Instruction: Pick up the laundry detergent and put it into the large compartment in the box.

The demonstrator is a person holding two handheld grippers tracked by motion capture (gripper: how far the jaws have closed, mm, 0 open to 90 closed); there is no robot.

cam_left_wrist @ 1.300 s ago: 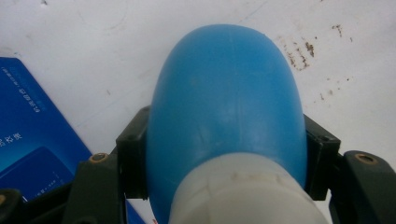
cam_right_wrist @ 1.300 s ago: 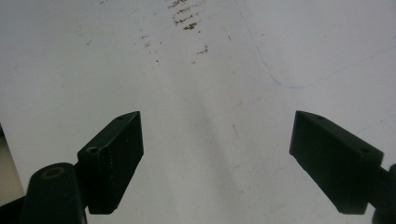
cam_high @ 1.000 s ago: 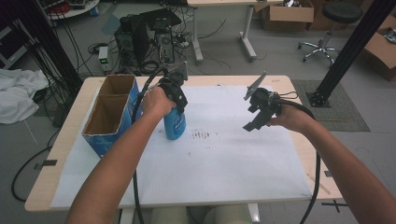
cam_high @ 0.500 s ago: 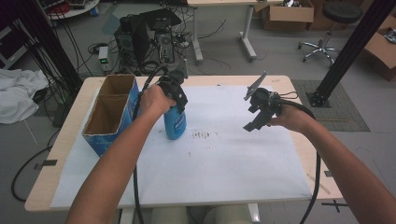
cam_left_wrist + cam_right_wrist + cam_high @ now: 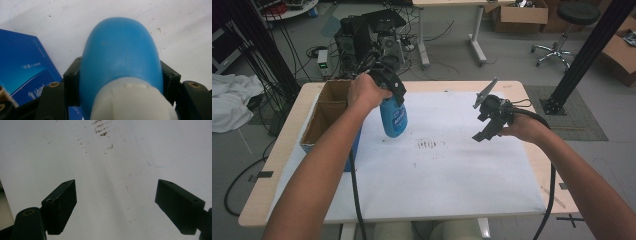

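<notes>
High view shows my left gripper (image 5: 393, 96) clamped on the blue bottle (image 5: 393, 117), hanging upright above the white table (image 5: 452, 170); the cardboard box (image 5: 328, 116) lies just left. My right gripper (image 5: 486, 120) hovers open, well apart.

1 blue bottle (image 5: 393, 117), 1 cardboard box (image 5: 326, 113), 2 compartments

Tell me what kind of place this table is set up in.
Likely a lab or workshop: computer equipment with tangled cables sits on the floor behind the table, plus cardboard boxes and a rolling stool.
</notes>
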